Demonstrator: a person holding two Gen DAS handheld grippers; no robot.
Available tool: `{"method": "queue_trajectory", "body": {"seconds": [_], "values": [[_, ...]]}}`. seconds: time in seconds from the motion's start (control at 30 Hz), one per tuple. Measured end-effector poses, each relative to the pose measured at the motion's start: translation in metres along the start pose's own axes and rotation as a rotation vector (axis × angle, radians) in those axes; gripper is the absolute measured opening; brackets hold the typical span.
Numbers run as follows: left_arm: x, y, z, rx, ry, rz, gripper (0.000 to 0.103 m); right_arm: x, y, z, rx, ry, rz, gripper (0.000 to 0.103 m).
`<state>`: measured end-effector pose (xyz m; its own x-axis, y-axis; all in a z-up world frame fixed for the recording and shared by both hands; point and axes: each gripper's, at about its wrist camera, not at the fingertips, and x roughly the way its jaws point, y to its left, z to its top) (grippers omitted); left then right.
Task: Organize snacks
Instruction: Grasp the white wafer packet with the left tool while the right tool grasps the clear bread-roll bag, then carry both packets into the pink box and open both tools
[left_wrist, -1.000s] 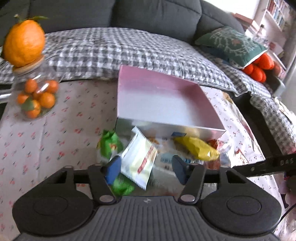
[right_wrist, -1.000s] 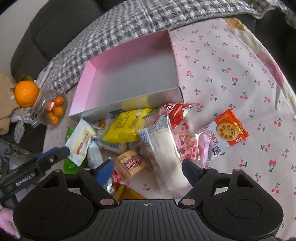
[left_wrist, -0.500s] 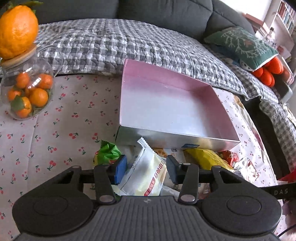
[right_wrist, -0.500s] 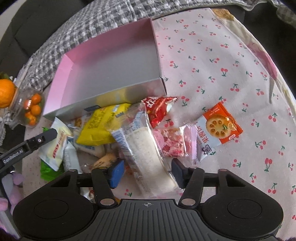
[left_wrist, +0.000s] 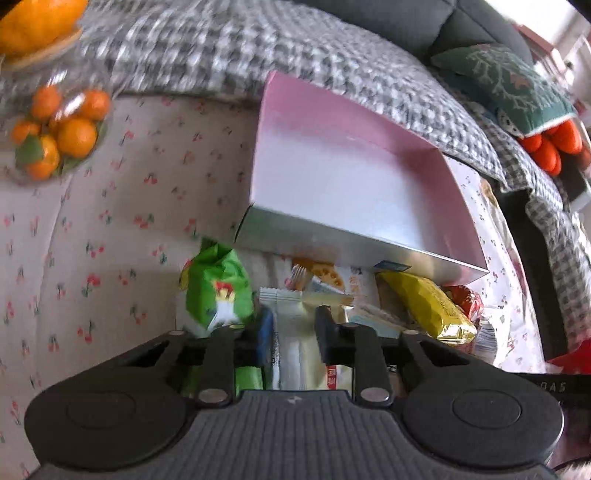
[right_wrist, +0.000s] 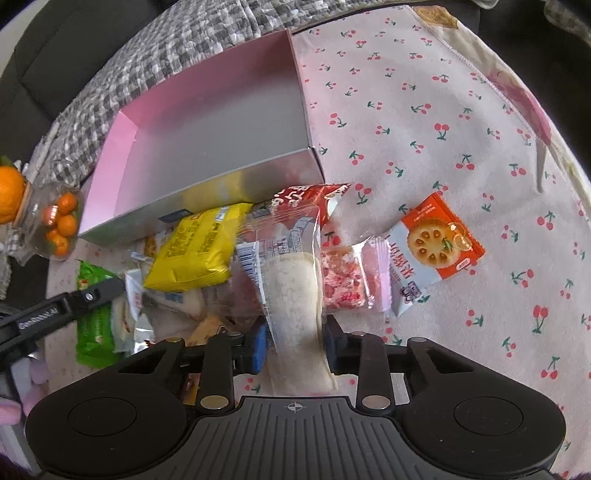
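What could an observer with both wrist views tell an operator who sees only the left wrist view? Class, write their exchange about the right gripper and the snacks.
Operator: Is the right gripper holding anything?
Observer: Yes. The right gripper has just been closing its jaws, and they now pinch the clear-wrapped white pastry bar.
Operator: Which snack ends the pile on that side?
Observer: An orange-and-white biscuit packet, lying on the cherry-print cloth at the right-hand end of the pile in the right wrist view.
Operator: What lies next to it?
Observer: A clear pink-and-red sweet packet, between it and the pastry bar.
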<state>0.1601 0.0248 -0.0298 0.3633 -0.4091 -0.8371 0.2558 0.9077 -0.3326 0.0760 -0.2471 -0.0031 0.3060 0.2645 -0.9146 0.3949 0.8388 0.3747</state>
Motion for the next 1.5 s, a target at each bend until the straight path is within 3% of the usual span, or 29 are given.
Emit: {"method": "queue_trajectory", "body": {"seconds": [0.17, 0.33, 0.43, 0.87, 0.93, 1.03, 1.3, 1.5], "values": [[-0.005, 0.003, -0.002, -0.069, 0.032, -0.013, 0.017, -0.003, 0.000, -0.001, 0.001, -0.009, 0.006, 0.026], [-0.010, -0.012, -0.006, -0.018, 0.017, -0.012, 0.055, -0.006, -0.001, -0.002, 0.010, -0.012, 0.013, 0.025], [-0.008, -0.024, -0.007, 0.027, 0.028, 0.015, 0.063, -0.007, 0.000, -0.002, 0.013, -0.016, 0.018, 0.024], [0.008, -0.033, -0.016, 0.121, 0.054, 0.179, 0.059, -0.012, -0.004, -0.004, 0.019, -0.012, 0.036, 0.024], [0.009, -0.029, -0.017, 0.117, 0.058, 0.202, 0.050, -0.011, -0.003, -0.005, 0.016, -0.006, 0.035, 0.024], [0.011, -0.017, -0.016, 0.073, 0.065, 0.222, 0.047, -0.011, -0.002, -0.006, 0.014, -0.002, 0.039, 0.024], [-0.002, -0.001, -0.014, 0.008, 0.048, 0.185, 0.043, -0.022, -0.002, -0.003, 0.031, -0.026, 0.077, 0.024], [-0.026, -0.009, -0.015, 0.012, 0.008, 0.139, 0.042, -0.039, 0.002, 0.008, 0.065, -0.075, 0.132, 0.024]]}}
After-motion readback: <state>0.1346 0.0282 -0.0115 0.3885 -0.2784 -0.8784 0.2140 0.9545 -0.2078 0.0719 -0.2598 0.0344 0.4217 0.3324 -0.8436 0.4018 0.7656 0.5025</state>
